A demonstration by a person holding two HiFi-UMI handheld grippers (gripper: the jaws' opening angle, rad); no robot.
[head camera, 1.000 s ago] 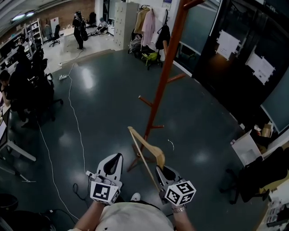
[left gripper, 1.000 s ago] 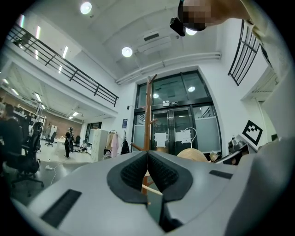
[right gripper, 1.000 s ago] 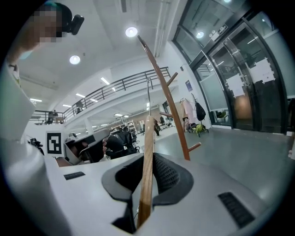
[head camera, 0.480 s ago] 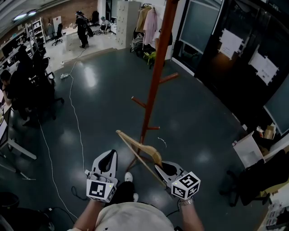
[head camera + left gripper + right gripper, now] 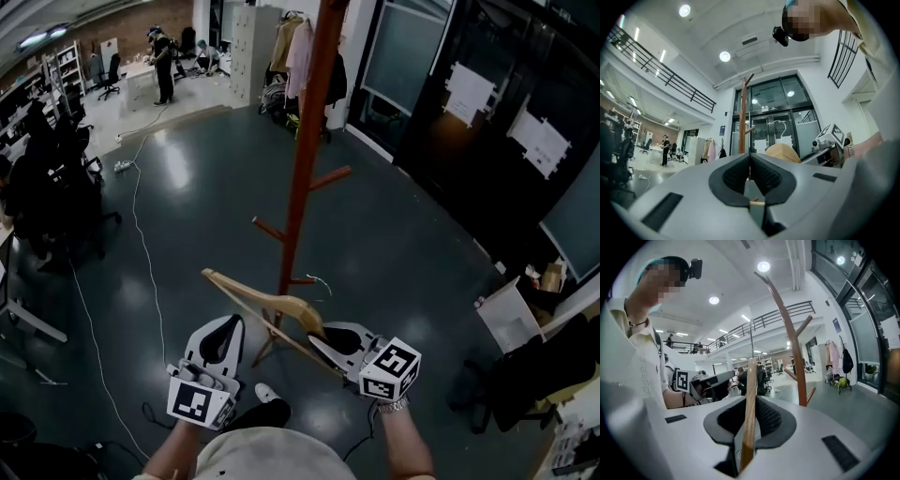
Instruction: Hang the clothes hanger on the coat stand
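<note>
The coat stand (image 5: 305, 141) is a tall red-brown pole with short pegs, standing on the dark floor straight ahead. It also shows in the left gripper view (image 5: 742, 117) and the right gripper view (image 5: 790, 343). The wooden hanger (image 5: 262, 302) lies tilted in front of the stand's foot. My right gripper (image 5: 317, 335) is shut on its thin lower bar (image 5: 750, 413), which runs up between the pads (image 5: 768, 418). The hanger's metal hook (image 5: 321, 281) points toward the pole. My left gripper (image 5: 225, 328) hovers to the left, shut and holding nothing (image 5: 750, 157).
A white cable (image 5: 141, 244) runs across the floor on the left. People sit at desks (image 5: 37, 178) along the left edge. Coats hang on a rack (image 5: 295, 52) behind the stand. Glass doors (image 5: 403, 56) and a white box (image 5: 511, 309) line the right side.
The stand has come closer and now sits nearer the middle of the head view. The hanger and right gripper have shifted left toward the pole's foot, and the hanger lies flatter.
</note>
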